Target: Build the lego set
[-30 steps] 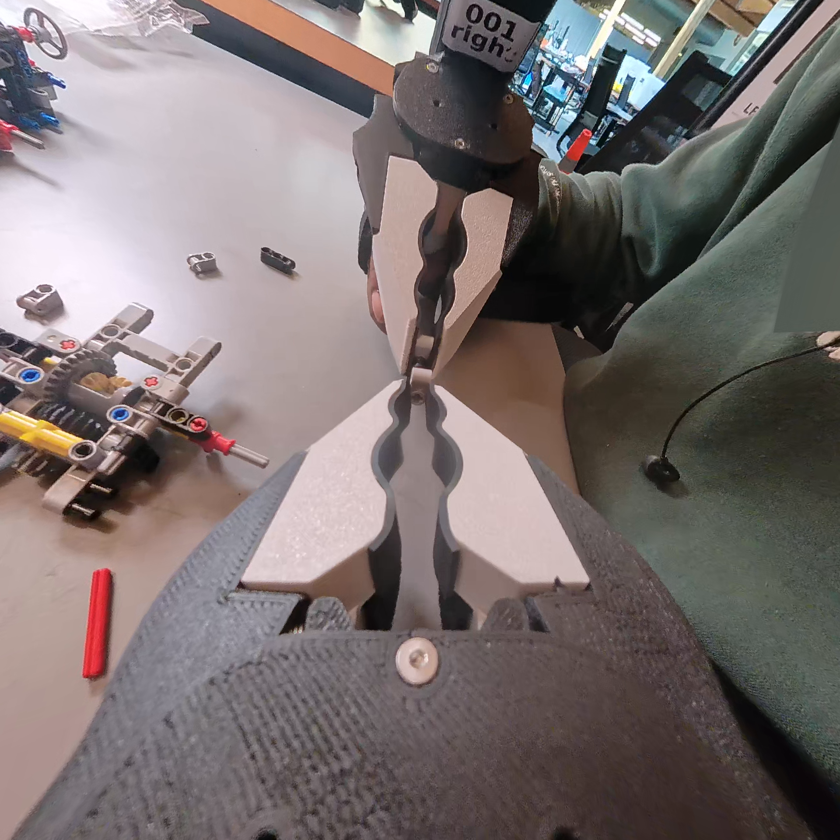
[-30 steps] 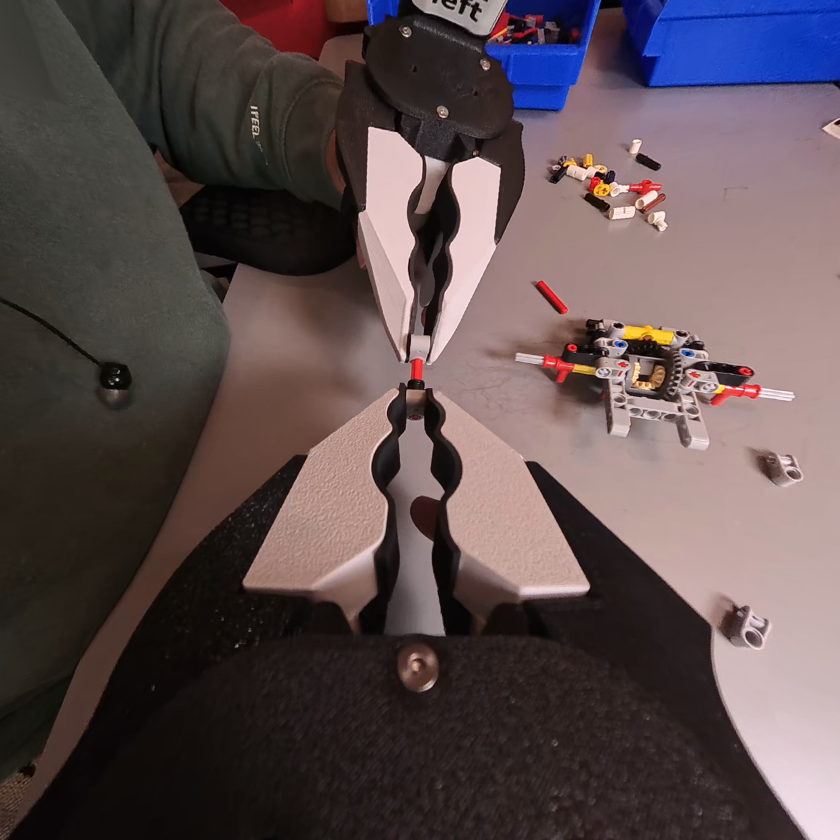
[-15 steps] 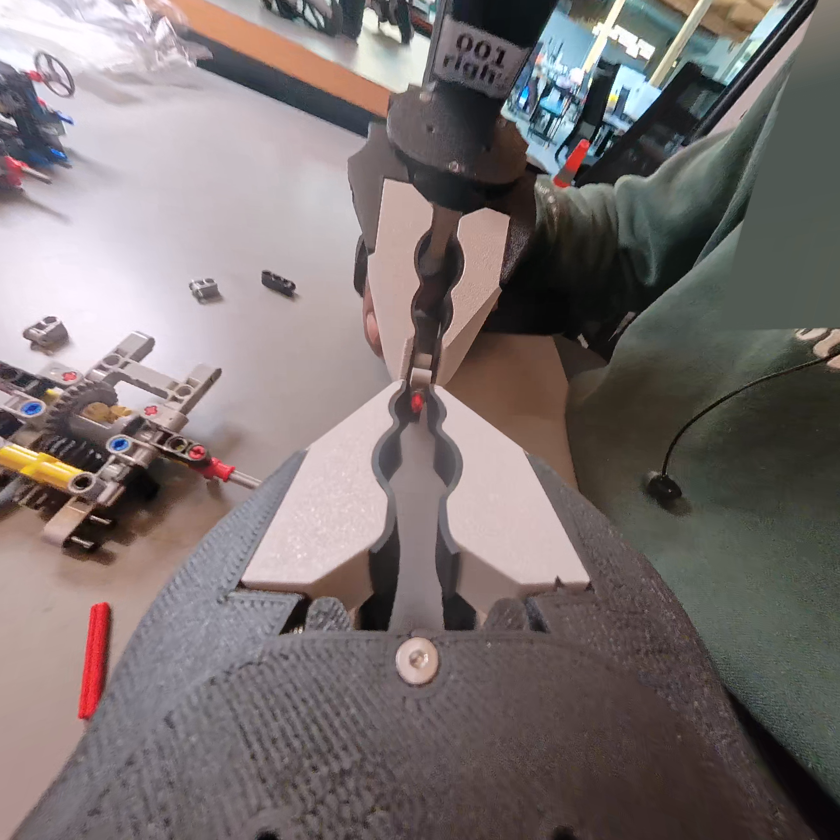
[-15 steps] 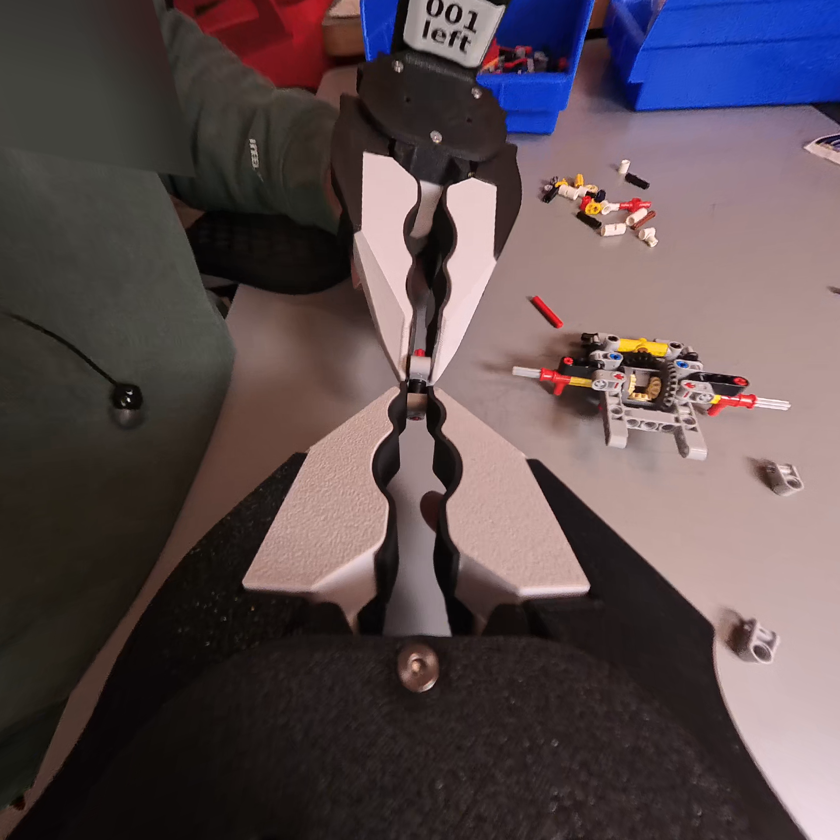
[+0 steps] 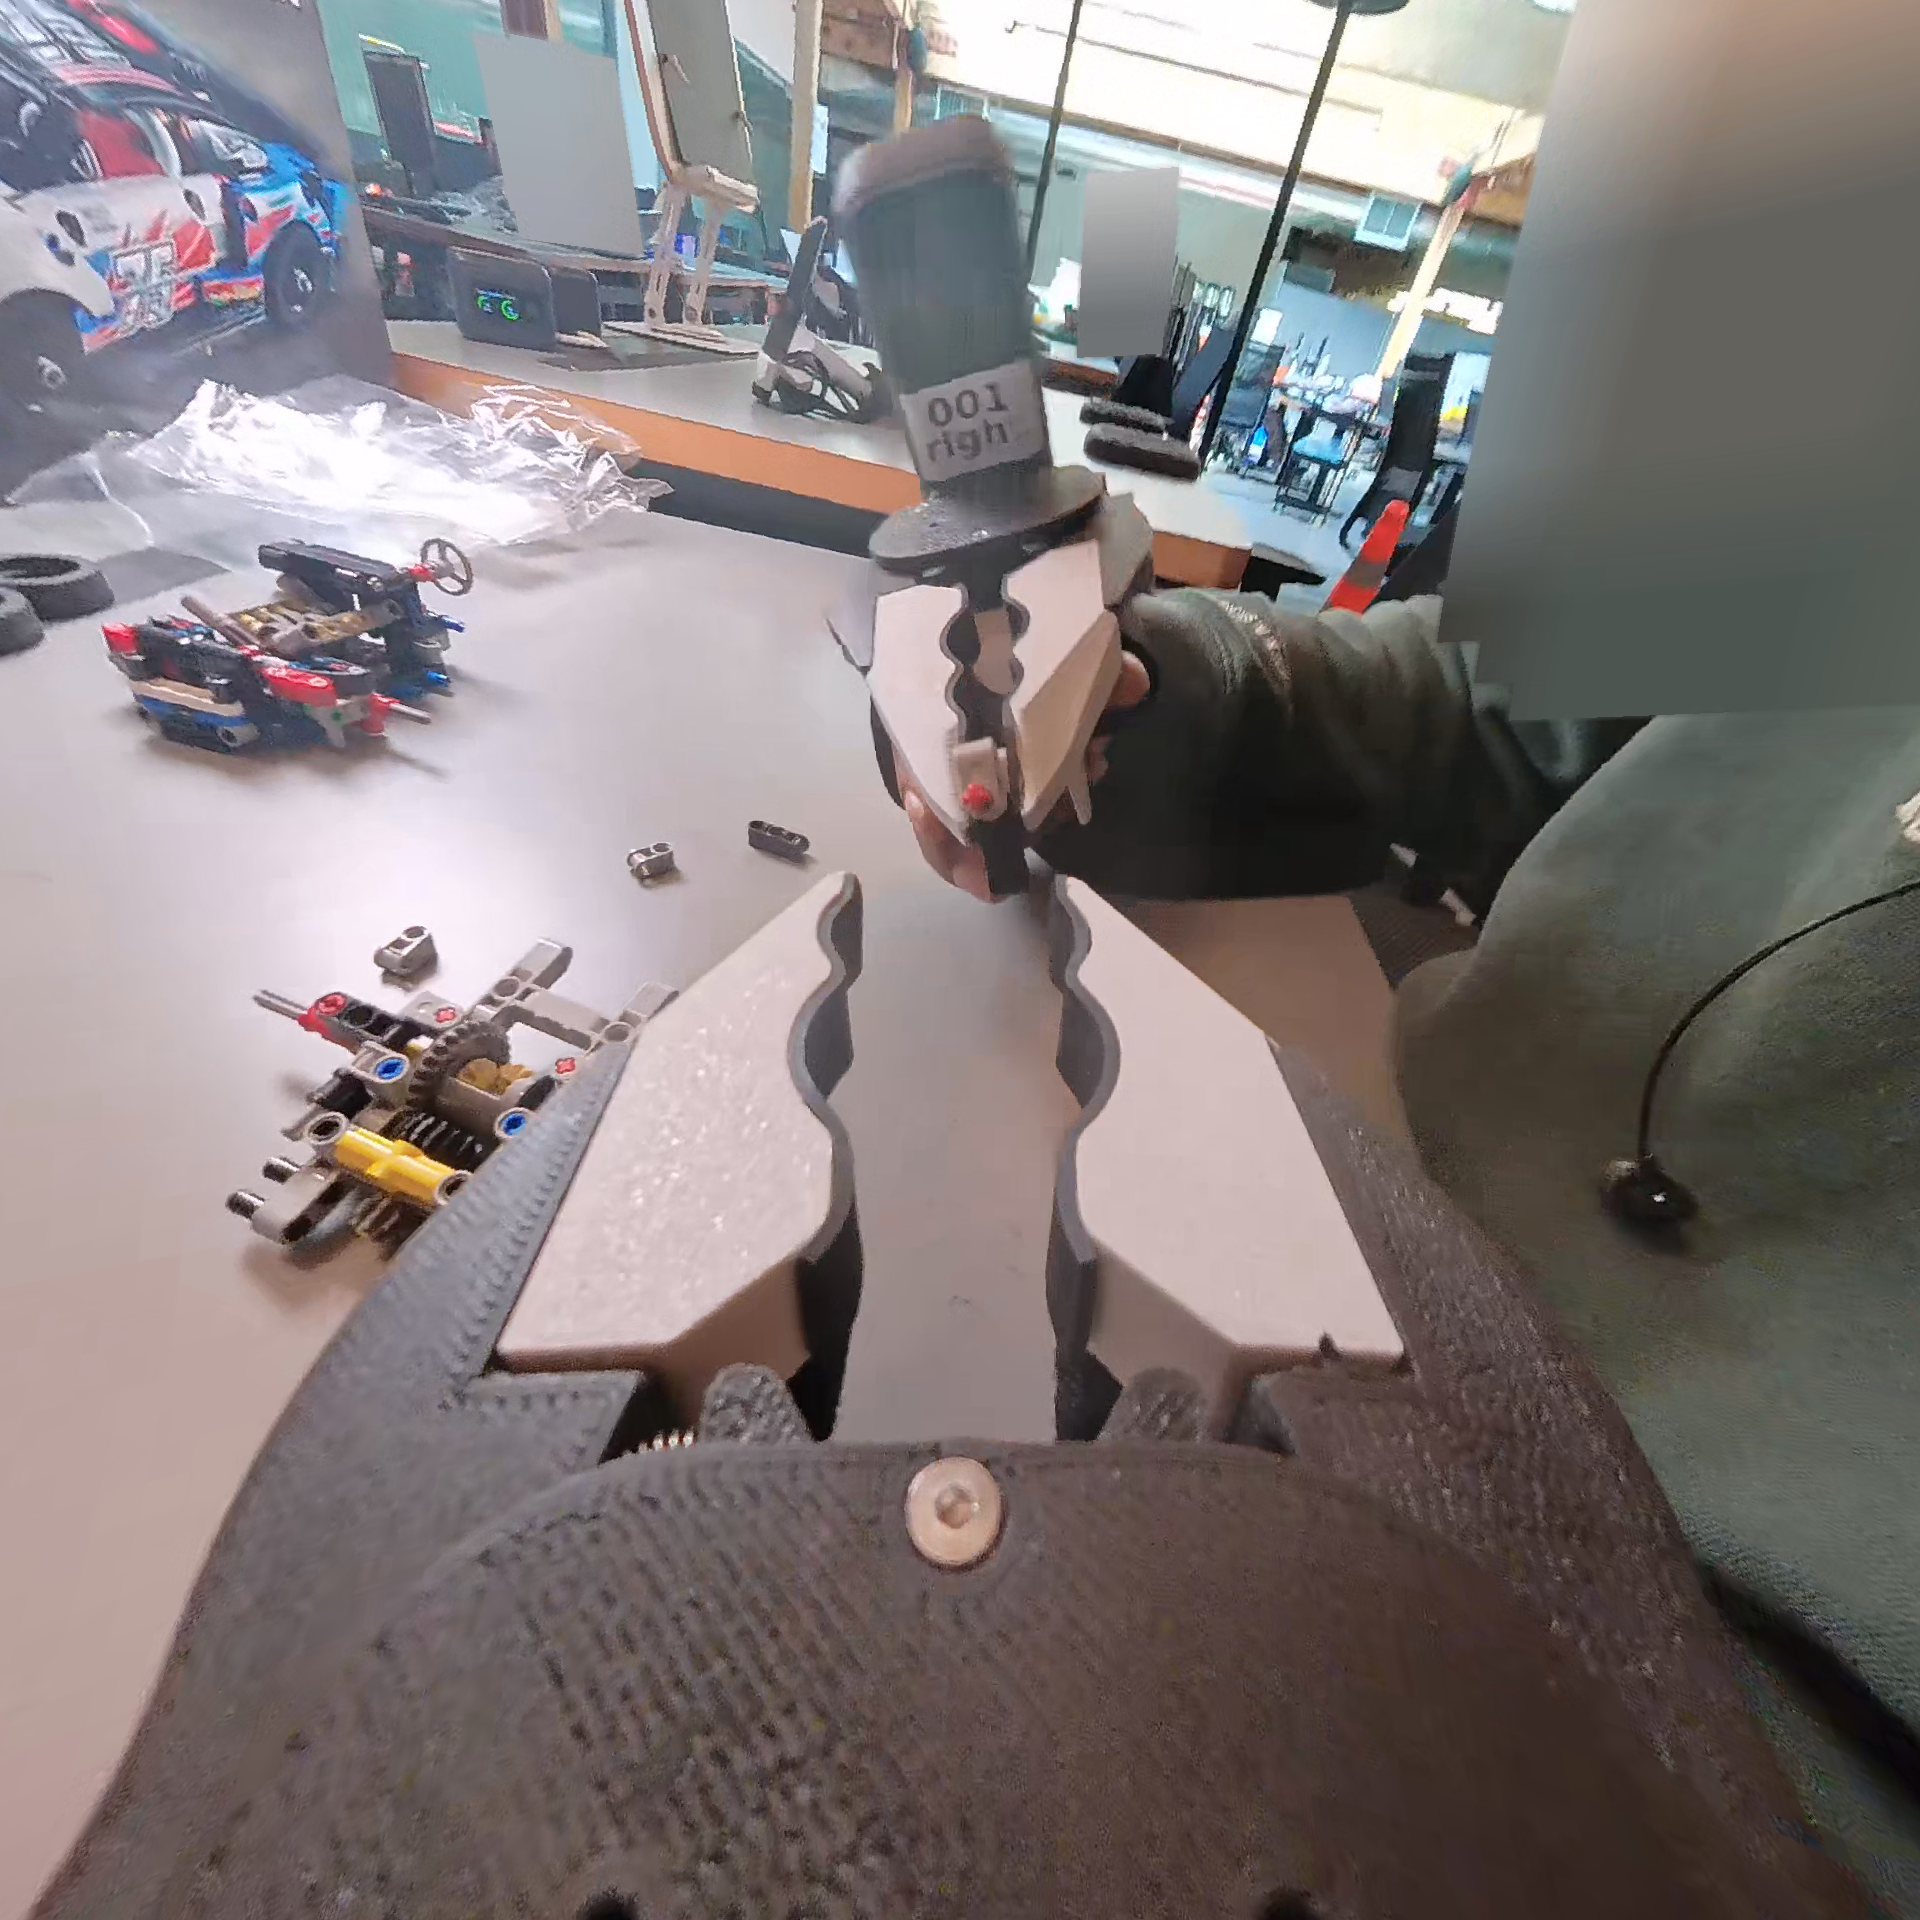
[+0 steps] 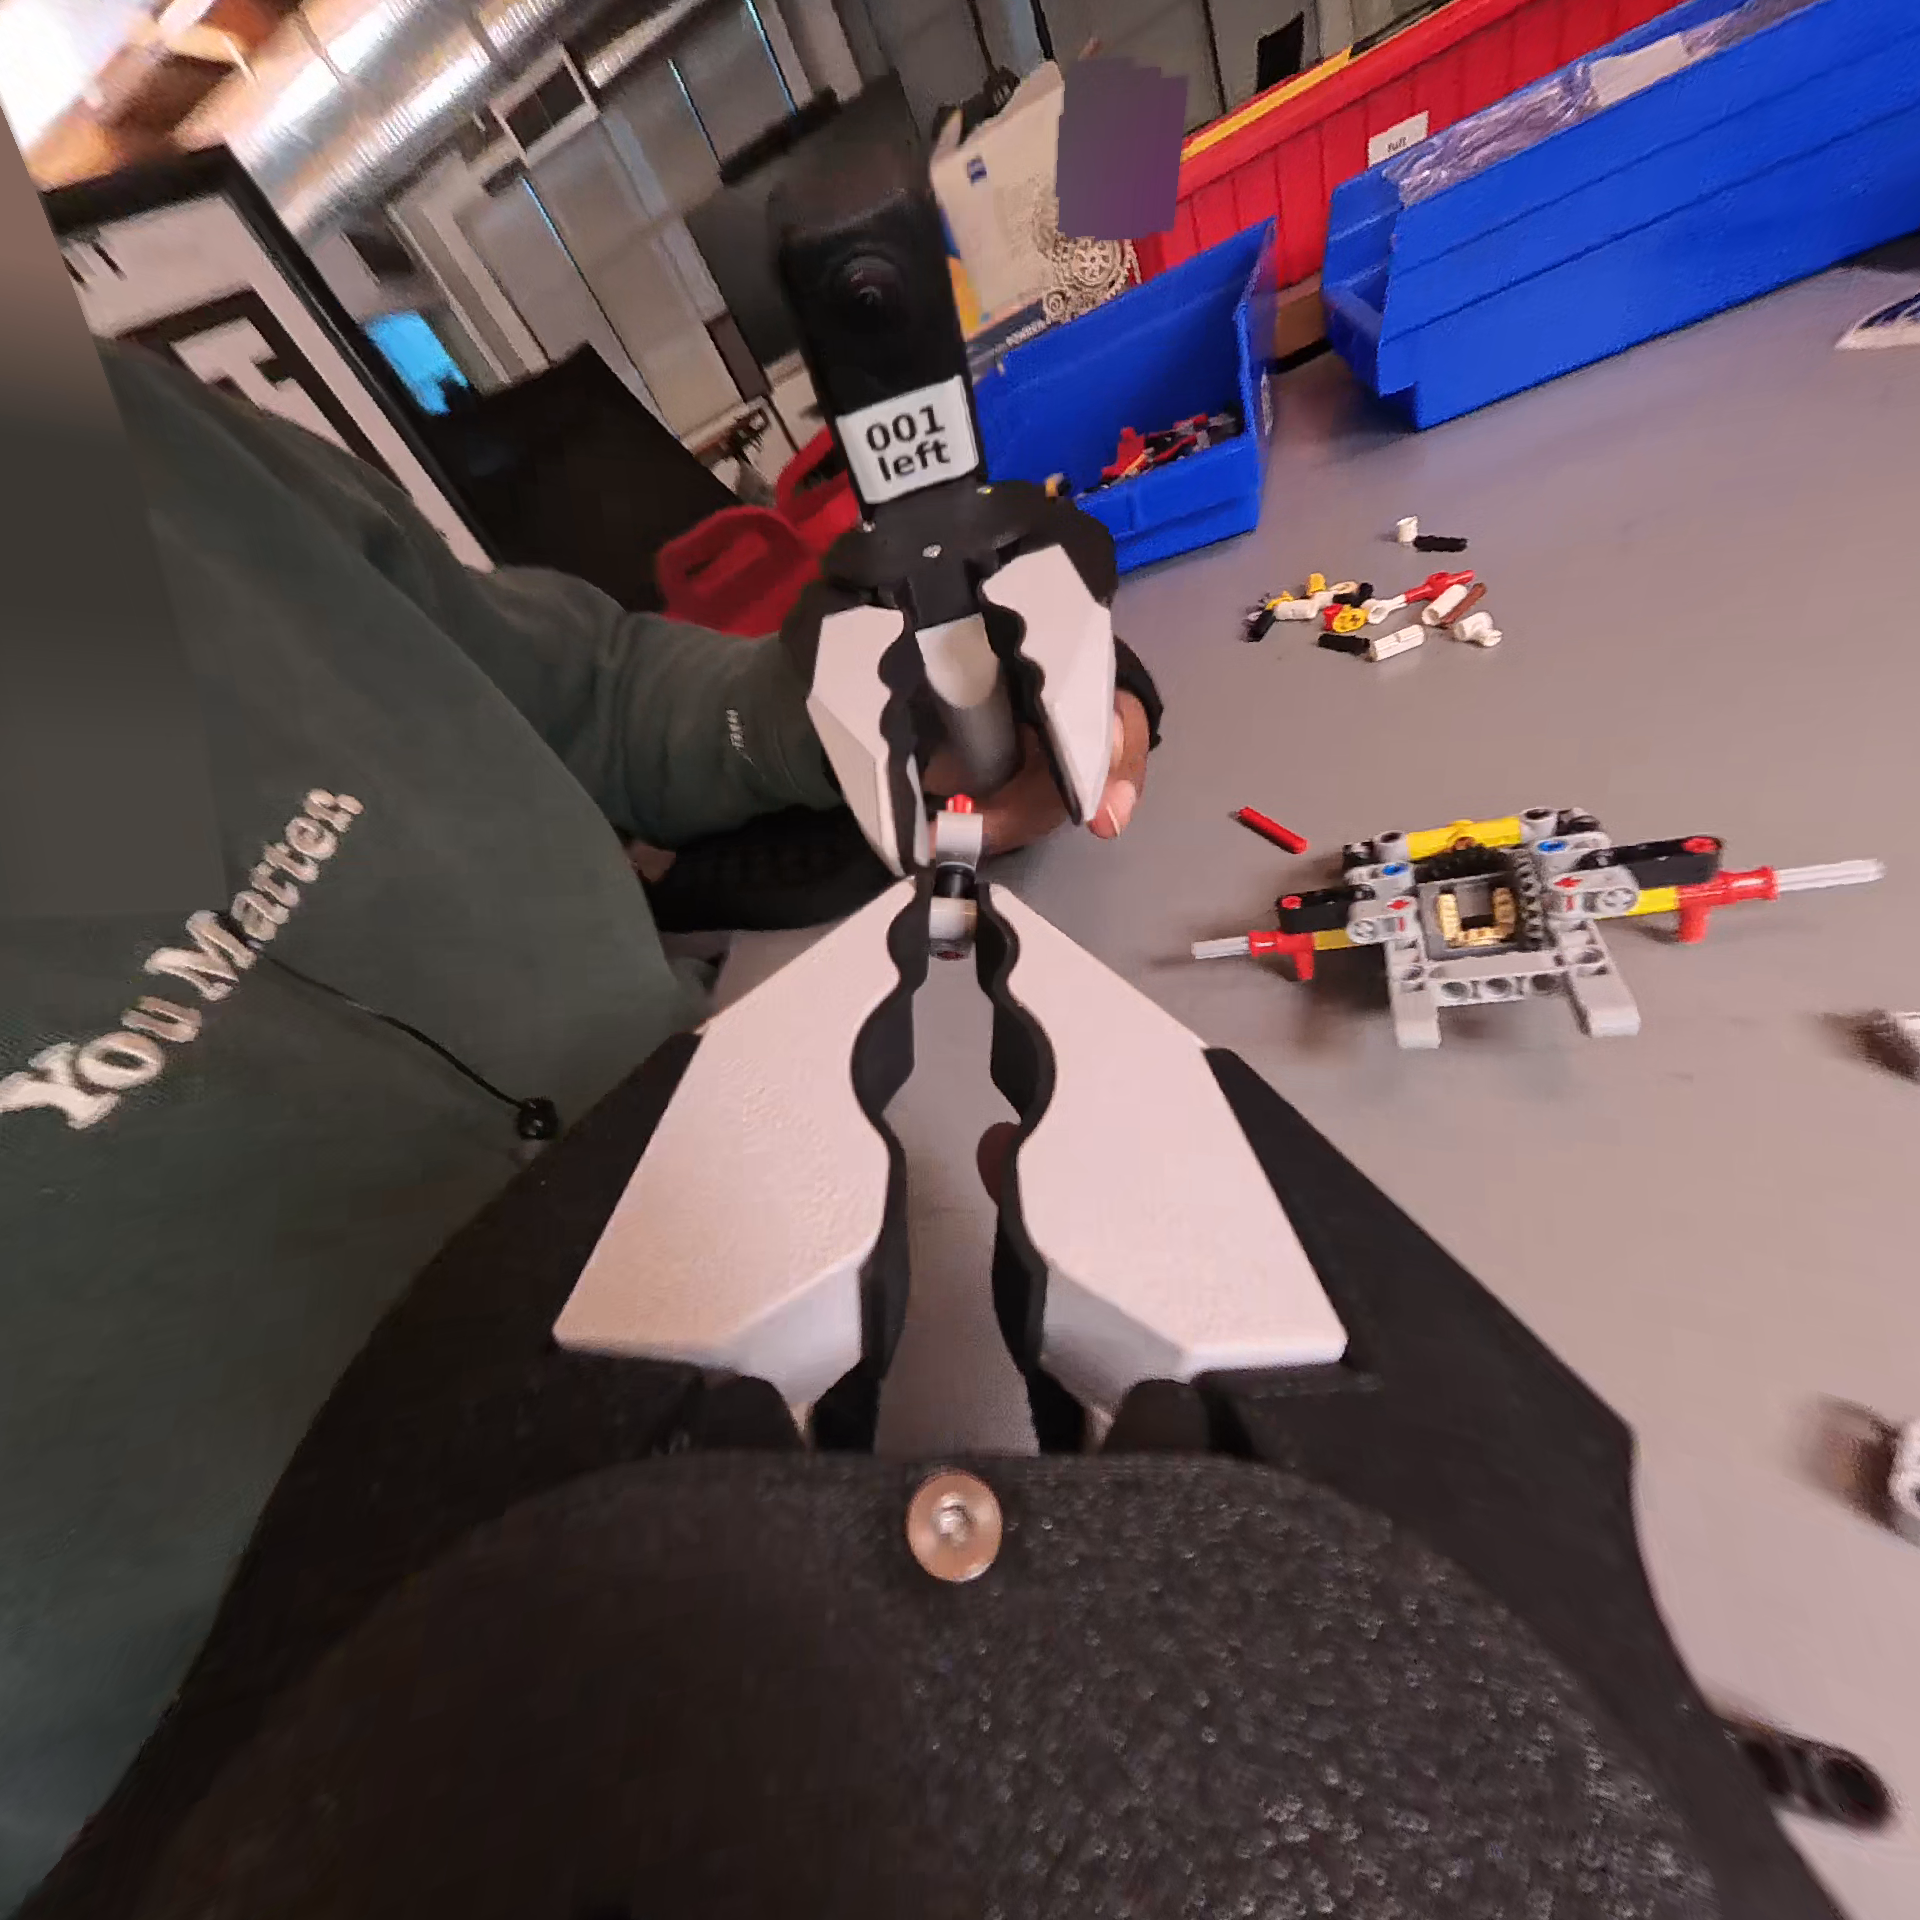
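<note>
My right gripper [image 6: 951, 906] is shut on a small joined lego piece [image 6: 954, 836] of grey connectors, a black pin and a red axle. The piece sticks out past the fingertips. In the left wrist view the right gripper [image 5: 992, 821] holds the same piece [image 5: 977, 774] just beyond my left gripper [image 5: 954, 899]. My left gripper is open and empty. It shows in the right wrist view [image 6: 992, 831] with its jaws spread, just behind the piece. The grey differential assembly [image 6: 1475, 914] lies on the table to the right, and also shows in the left wrist view [image 5: 447, 1091].
A part-built car chassis [image 5: 291, 655], tyres [image 5: 52, 587] and a plastic bag [image 5: 364, 457] lie far left. Loose connectors [image 5: 652, 857] lie near the assembly. A red axle [image 6: 1270, 828], a pile of small parts [image 6: 1371, 613] and blue bins [image 6: 1143, 416] are to the right. The person's green sleeve [image 6: 644, 707] is close. My two grippers' fingertips are within a few centimetres of each other.
My left gripper has opened and let go of the small piece, and the two grippers have drawn slightly apart. The right gripper keeps the joined piece. Both views have tilted up.
</note>
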Available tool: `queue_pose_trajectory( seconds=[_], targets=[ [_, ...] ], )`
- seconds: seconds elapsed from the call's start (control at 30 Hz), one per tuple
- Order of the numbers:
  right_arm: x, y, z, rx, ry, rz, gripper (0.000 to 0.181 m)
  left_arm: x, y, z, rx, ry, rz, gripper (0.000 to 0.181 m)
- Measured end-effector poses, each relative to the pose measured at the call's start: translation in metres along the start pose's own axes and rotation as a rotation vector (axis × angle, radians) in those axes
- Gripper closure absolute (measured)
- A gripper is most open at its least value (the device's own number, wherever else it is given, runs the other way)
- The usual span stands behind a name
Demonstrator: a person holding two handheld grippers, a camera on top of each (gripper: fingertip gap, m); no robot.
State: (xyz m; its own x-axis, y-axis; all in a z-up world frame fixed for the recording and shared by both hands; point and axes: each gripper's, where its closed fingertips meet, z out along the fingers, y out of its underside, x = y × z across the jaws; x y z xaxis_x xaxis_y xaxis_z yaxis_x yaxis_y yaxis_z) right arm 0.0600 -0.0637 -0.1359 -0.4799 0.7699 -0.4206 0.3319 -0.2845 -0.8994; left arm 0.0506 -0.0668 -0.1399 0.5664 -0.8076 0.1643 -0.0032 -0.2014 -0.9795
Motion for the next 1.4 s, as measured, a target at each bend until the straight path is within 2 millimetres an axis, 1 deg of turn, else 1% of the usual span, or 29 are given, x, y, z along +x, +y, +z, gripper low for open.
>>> queue_pose_trajectory(
  seconds=[0.1, 0.2, 0.3, 0.37, 0.43, 0.47, 0.7, 0.8, 0.87, 0.97, 1.1, 1.17, 1.2, 1.3, 1.4],
  targets=[
    [-0.006, -0.001, 0.002, 0.017, -0.096, 0.152, 0.175, 0.003, 0.002, 0.003, -0.022, -0.02, 0.072, 0.147],
    [-0.013, 0.002, 0.007, -0.003, -0.173, 0.258, 0.175, 0.006, 0.001, 0.003, -0.016, -0.012, 0.088, 0.151],
    [-0.018, 0.008, 0.011, -0.037, -0.204, 0.29, 0.175, 0.011, -0.002, 0.002, -0.004, 0.012, 0.104, 0.162],
    [-0.02, 0.01, 0.013, -0.045, -0.214, 0.303, 0.175, 0.015, -0.001, 0.002, -0.008, 0.03, 0.113, 0.165],
    [-0.019, 0.01, 0.012, -0.045, -0.211, 0.315, 0.175, 0.02, -0.001, 0.002, -0.007, 0.055, 0.122, 0.18],
    [-0.019, 0.01, 0.012, -0.047, -0.214, 0.324, 0.176, 0.021, -0.001, 0.003, -0.008, 0.055, 0.13, 0.181],
    [-0.02, 0.014, 0.011, -0.064, -0.231, 0.378, 0.176, 0.02, 0.001, 0.003, -0.013, 0.039, 0.148, 0.178],
    [-0.016, 0.017, 0.011, -0.077, -0.21, 0.387, 0.176, 0.022, -0.002, 0.002, 0.008, 0.058, 0.143, 0.171],
    [-0.017, 0.017, 0.01, -0.074, -0.222, 0.395, 0.176, 0.021, -0.002, 0.002, 0.003, 0.052, 0.138, 0.172],
    [-0.018, 0.019, 0.011, -0.088, -0.221, 0.39, 0.176, 0.021, 0.002, 0.003, -0.019, 0.056, 0.147, 0.177],
    [-0.018, 0.02, 0.012, -0.091, -0.223, 0.398, 0.176, 0.022, 0.004, 0.003, -0.032, 0.069, 0.121, 0.177],
    [-0.016, 0.016, 0.011, -0.061, -0.208, 0.387, 0.176, 0.019, 0.001, 0.002, -0.018, 0.067, 0.065, 0.178],
    [-0.013, 0.01, 0.01, -0.023, -0.194, 0.374, 0.175, 0.016, -0.002, 0.001, -0.002, 0.065, 0.02, 0.179],
    [-0.009, -0.004, 0.006, 0.05, -0.131, 0.263, 0.165, 0.009, -0.011, -0.003, 0.061, 0.073, -0.119, 0.18],
    [-0.003, -0.013, 0.004, 0.093, -0.009, 0.06, 0.158, 0.002, -0.018, -0.007, 0.118, 0.091, -0.246, 0.18]
  ],
)
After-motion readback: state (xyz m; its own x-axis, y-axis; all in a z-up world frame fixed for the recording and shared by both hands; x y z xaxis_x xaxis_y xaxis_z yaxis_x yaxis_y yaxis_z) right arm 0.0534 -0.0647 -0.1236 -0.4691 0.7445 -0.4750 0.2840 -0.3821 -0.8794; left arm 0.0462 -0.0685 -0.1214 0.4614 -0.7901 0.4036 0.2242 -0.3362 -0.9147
